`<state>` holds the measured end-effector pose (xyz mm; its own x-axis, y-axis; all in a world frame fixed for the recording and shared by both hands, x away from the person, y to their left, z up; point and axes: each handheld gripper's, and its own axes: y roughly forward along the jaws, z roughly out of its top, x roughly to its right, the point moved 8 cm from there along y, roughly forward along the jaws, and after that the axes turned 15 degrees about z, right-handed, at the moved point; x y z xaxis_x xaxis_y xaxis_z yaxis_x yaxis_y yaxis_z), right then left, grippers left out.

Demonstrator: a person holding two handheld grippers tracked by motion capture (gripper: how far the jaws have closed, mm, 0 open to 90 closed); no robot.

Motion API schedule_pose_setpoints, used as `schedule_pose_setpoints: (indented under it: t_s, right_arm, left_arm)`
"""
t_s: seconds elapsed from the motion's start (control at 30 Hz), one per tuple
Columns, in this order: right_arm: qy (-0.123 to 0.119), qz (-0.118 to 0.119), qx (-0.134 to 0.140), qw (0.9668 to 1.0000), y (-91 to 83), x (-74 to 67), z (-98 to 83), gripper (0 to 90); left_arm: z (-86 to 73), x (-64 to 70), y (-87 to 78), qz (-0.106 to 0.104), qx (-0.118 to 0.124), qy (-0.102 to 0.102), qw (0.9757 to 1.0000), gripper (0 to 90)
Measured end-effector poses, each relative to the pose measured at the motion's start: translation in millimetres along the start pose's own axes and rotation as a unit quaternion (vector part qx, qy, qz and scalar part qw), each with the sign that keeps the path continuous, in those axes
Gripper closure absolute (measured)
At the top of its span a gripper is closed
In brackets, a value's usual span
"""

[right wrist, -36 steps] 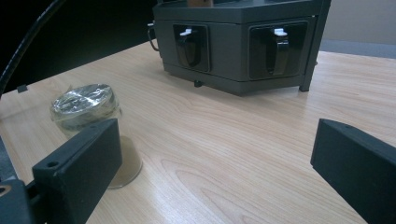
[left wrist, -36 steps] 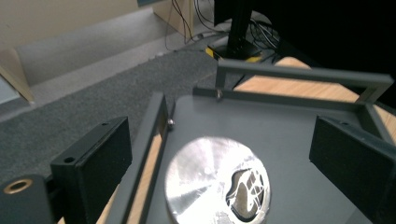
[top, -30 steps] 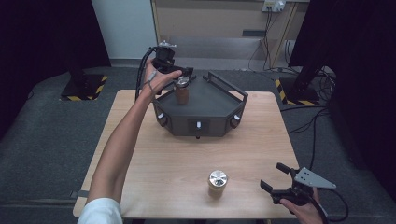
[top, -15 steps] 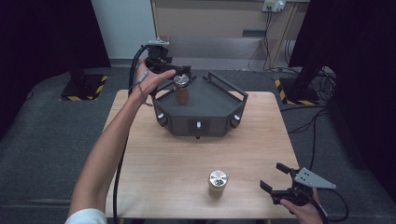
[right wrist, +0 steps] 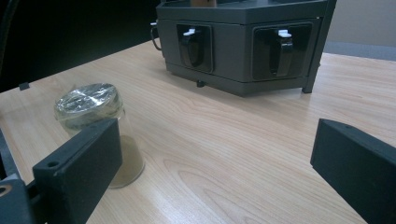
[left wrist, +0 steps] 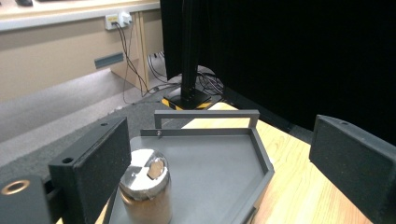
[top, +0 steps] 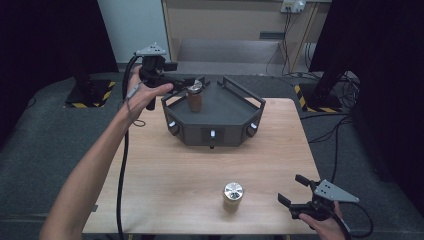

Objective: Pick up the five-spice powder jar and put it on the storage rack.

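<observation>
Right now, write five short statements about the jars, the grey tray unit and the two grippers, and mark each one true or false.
1. A brown jar stands upright on the grey tray unit. True.
2. The left gripper is clamped on that jar. False: its fingers stand apart, and the jar sits beside one finger with a gap.
3. A second jar with a silver lid stands on the wooden table, off the tray unit. True.
4. The right gripper holds the second jar. False: its fingers are open and empty, and the jar stands apart from them.
5. The second jar lies on its side. False: it is upright.
</observation>
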<state>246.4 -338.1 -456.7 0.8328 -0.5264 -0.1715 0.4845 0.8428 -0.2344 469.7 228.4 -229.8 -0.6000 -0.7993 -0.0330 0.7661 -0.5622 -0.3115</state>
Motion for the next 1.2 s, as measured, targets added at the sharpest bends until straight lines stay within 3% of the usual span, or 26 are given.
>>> schedule_pose_setpoints:
  t_s: [0.1, 0.43, 0.57, 0.7, 1.0, 1.07, 1.2]
  right_arm:
    - [0.0, 0.001, -0.001, 1.0, 0.2, -0.1, 0.2, 2.6]
    - [-0.002, 0.002, -0.002, 1.0, 0.4, 0.1, 0.3, 2.7]
    - [-0.003, 0.003, -0.004, 1.0, 1.2, -0.2, 0.4, 2.8]
    - [-0.003, 0.002, -0.005, 1.0, 1.5, -0.5, 0.6, 2.8]
    - [-0.003, 0.003, -0.006, 1.0, 2.0, -0.7, 0.6, 2.8]
    - [-0.002, 0.002, -0.006, 1.0, 2.0, -0.6, 0.4, 2.8]
    - [-0.002, 0.001, -0.006, 1.0, 2.4, -1.0, 0.8, 2.8]
  left_arm:
    - [-5.1, 6.8, -12.5, 0.001, -0.009, 0.025, 0.9996, 4.8]
    - [-44.9, 27.0, -47.2, -0.044, -0.024, 0.046, 0.9977, 4.6]
    - [-59.9, 34.8, -59.9, -0.049, -0.032, 0.057, 0.9966, 4.7]
    - [-71.9, 39.0, -70.4, -0.045, -0.04, 0.072, 0.9956, 4.7]
    - [-120.0, 43.6, -91.8, -0.043, -0.035, 0.039, 0.9977, 4.9]
    - [-131.2, 49.2, -96.8, -0.029, -0.039, 0.052, 0.9975, 4.9]
    - [-149.2, 55.6, -102.4, -0.016, -0.05, 0.055, 0.9971, 5.0]
